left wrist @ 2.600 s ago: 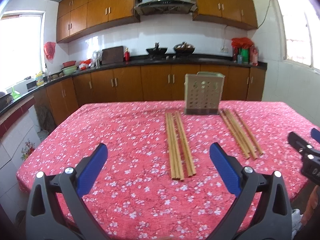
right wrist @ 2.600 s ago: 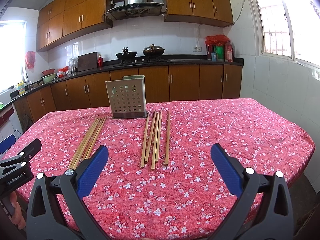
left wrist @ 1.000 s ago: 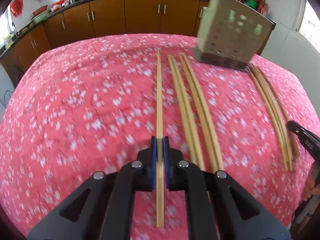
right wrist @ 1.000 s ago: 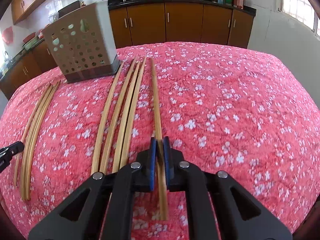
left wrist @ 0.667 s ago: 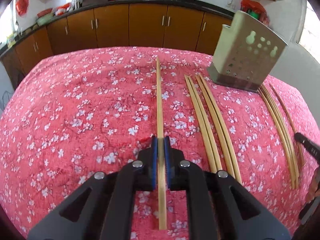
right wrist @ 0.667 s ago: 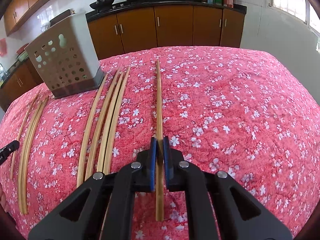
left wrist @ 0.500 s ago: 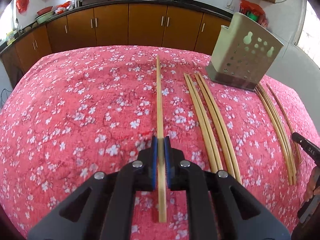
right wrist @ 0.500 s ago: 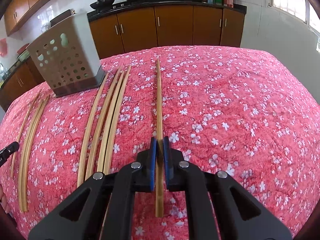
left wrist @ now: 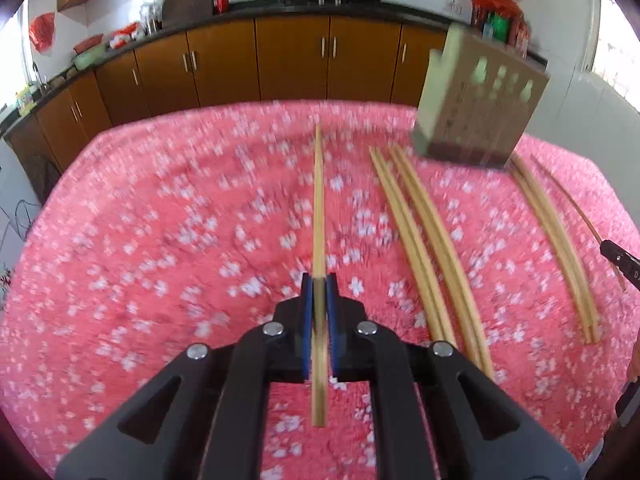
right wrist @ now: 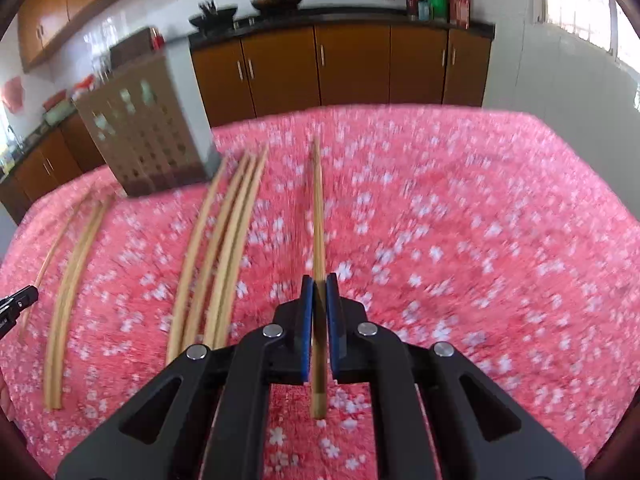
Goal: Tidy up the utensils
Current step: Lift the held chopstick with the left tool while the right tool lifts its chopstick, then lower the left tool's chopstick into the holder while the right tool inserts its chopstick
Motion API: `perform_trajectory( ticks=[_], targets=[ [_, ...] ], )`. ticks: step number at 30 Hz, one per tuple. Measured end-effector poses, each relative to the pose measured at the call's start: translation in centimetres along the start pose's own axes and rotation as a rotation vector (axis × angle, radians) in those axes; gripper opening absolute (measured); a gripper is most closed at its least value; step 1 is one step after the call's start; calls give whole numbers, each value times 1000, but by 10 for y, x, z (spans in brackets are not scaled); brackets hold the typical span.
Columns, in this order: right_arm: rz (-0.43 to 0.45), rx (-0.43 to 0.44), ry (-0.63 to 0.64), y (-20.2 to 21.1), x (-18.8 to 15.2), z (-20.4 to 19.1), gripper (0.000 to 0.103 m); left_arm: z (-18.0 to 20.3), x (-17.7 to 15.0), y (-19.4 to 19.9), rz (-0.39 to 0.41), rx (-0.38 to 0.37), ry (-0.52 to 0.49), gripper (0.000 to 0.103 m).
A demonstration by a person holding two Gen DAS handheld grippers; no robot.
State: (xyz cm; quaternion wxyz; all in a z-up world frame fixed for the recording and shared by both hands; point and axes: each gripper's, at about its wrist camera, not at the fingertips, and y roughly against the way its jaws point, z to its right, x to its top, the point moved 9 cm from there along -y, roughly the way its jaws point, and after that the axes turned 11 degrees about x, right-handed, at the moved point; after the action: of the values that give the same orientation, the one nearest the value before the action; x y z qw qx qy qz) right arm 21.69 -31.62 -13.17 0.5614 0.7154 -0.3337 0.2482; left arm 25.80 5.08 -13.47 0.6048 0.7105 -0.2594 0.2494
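My left gripper (left wrist: 319, 280) is shut on a bamboo chopstick (left wrist: 318, 208) and holds it above the red floral tablecloth (left wrist: 160, 240). My right gripper (right wrist: 319, 280) is shut on another chopstick (right wrist: 317, 208), also lifted. A beige perforated utensil holder (left wrist: 480, 100) stands at the table's far side; it also shows in the right wrist view (right wrist: 148, 128). Loose chopsticks lie in two bundles: one near the holder's left (left wrist: 424, 248) and one at its right (left wrist: 556, 240). The same bundles show in the right wrist view (right wrist: 220, 240) (right wrist: 72, 272).
Brown kitchen cabinets (left wrist: 296, 64) with a black counter line the far wall. The right gripper's tip (left wrist: 620, 260) shows at the right edge of the left wrist view. The left gripper's tip (right wrist: 16, 304) shows at the left edge of the right wrist view.
Both grippers, first open, closed on one chopstick each and lifted them. Since half a second ago both have moved, the views are motion-blurred and the holder looks nearer.
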Motion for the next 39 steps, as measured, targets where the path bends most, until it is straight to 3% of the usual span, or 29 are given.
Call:
perform_trajectory(
  ticks=[10,23,31,34,39],
  targets=[
    [257,5,48,70,67,-9,8,-31,75,93,264,-10,107,8],
    [398,75,49,107,131,-24,7,-42,143,130,376,-21,154,8],
    [600,230,55,169,210,-68,7,-27,206,194,529,-93,195,8],
    [627,267,85,166,224,-92,8,-7,227,210,580,-150,212,8],
    [572,260,139,118,225,-117,8,36,249,198,607,-222,223,8]
  ],
)
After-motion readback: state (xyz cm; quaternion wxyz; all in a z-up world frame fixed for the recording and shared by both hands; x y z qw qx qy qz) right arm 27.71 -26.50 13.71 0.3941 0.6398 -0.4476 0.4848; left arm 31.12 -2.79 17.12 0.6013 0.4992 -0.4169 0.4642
